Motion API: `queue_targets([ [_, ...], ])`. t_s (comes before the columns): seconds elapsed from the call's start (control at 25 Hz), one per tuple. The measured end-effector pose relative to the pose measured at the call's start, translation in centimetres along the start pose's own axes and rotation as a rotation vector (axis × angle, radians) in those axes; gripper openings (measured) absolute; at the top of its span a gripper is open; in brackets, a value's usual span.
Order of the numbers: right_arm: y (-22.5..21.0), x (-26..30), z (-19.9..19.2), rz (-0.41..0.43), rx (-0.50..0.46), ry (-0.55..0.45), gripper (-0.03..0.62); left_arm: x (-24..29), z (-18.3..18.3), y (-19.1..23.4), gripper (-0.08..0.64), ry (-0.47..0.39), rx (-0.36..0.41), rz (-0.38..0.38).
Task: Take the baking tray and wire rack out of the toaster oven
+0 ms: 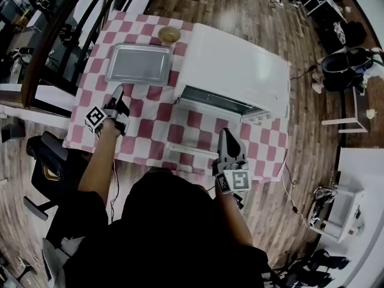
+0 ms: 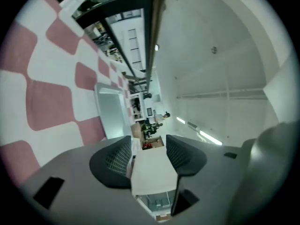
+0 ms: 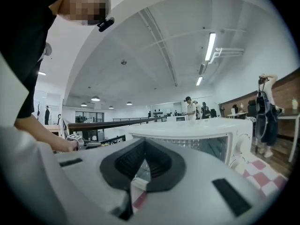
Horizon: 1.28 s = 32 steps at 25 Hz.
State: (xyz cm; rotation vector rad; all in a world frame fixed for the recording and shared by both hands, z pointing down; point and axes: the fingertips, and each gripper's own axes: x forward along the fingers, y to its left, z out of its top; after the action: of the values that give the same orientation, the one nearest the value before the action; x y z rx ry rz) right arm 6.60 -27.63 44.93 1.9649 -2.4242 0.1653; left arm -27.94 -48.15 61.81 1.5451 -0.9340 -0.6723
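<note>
Half done, by the look of things. Out already: tray (image 1: pixel 138 63), flat on checked cloth (image 1: pixel 150 131), just left of oven (image 1: pixel 234 65). Left to fetch: rack, not clearly seen, presumably inside, past dropped door (image 1: pixel 191 150). Left claw (image 1: pixel 118 95) near tray, jaws apart, empty. Right claw (image 1: pixel 227 138) before door, jaws together, empty. No brand or legible writing anywhere; only square markers on cubes (image 1: pixel 94 117).

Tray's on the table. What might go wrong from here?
The open door's handle juts toward the table's near edge, just ahead of the right gripper; a low reach might knock it. The bowl sits between tray and oven near the far edge; setting the rack there may bump it.
</note>
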Motion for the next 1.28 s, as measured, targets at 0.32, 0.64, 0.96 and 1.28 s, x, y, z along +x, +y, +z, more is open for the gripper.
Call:
queue_targets([
  [0.32,-1.1,-7.4,0.1,0.062,-0.045,-0.059,0.003,-8.3,-12.9,-20.6,0.121,0.117,0.759,-0.426],
  [0.64,-3.0,-18.9,2.4,0.096,-0.138,-0.144,0.003,-17.0,-29.8,-26.7,-0.005,0.138,1.35,-0.436],
  [0.96,-7.1,-30.9,1.0,0.022,-0.173,-0.105,0.003,-25.2,-41.2,-25.7,-0.005,0.114,1.413,-0.362],
  [1.28,-8.1,-37.6,-2.1,-0.007,-0.127,-0.039,0.003,-29.8,-46.8,-24.4,0.009,0.206,1.421,-0.319],
])
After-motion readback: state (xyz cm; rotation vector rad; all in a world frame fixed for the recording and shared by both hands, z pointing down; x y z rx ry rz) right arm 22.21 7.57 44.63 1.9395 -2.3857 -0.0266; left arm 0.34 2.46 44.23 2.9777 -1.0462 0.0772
